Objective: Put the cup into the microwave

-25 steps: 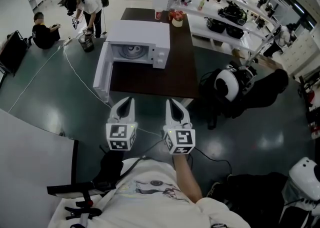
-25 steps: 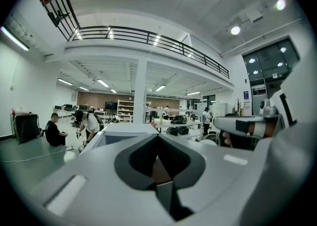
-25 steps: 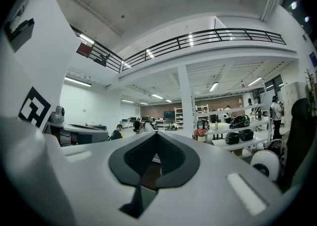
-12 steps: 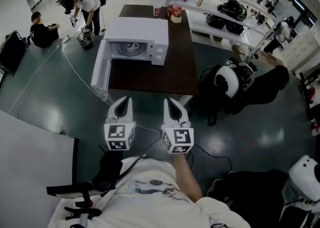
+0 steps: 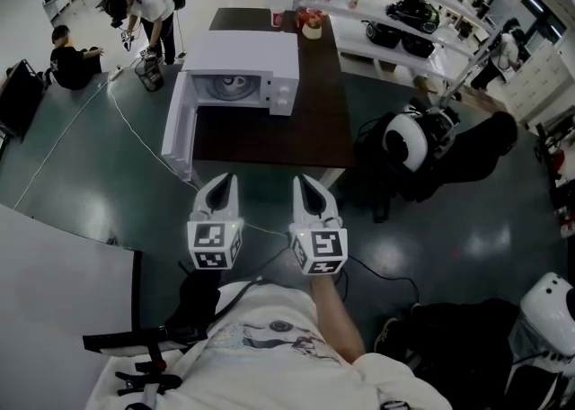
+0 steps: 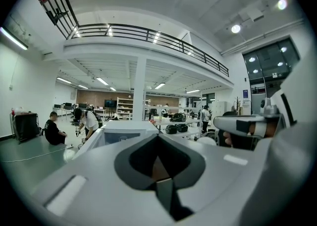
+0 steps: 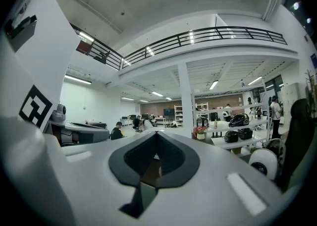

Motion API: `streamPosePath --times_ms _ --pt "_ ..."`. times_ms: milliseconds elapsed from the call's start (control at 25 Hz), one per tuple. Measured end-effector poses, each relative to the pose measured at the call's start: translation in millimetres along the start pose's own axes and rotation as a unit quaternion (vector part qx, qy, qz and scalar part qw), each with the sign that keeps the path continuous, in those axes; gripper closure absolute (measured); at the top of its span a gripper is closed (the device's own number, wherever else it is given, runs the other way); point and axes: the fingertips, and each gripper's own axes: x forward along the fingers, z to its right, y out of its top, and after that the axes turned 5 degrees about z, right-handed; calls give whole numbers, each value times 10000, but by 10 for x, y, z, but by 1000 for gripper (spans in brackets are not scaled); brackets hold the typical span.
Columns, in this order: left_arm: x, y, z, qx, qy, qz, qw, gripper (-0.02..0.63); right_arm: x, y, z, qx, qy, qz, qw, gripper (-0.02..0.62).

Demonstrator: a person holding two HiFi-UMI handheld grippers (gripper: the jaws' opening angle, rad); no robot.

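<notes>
A white microwave [image 5: 243,66] stands on a dark brown table [image 5: 296,129], its door [image 5: 177,129] swung open to the left and the turntable showing inside. A small red cup [image 5: 278,19] stands at the table's far end, next to a pale pot of red flowers [image 5: 312,29]. My left gripper [image 5: 227,182] and right gripper [image 5: 302,183] hover side by side over the floor, short of the table's near edge. Both are shut and hold nothing. The left gripper view shows shut jaws [image 6: 157,138] in line with the microwave [image 6: 124,130]. In the right gripper view the jaws [image 7: 156,136] are also shut.
White shelving [image 5: 395,4] with gear runs along the right of the table. A white round device and black bags [image 5: 409,143] lie on the floor beside it. Two people [image 5: 148,4] work at the far left. A cable [image 5: 135,129] crosses the floor, and a white panel [image 5: 54,291] lies near left.
The table and microwave sit slightly higher in the head view. Both grippers keep their place and stay shut.
</notes>
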Motion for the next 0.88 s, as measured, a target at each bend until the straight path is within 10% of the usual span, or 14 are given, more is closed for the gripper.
streamPosePath --times_ms 880 --pt "-19 -93 61 -28 -123 -157 9998 607 -54 -79 2 37 6 -80 10000 597"
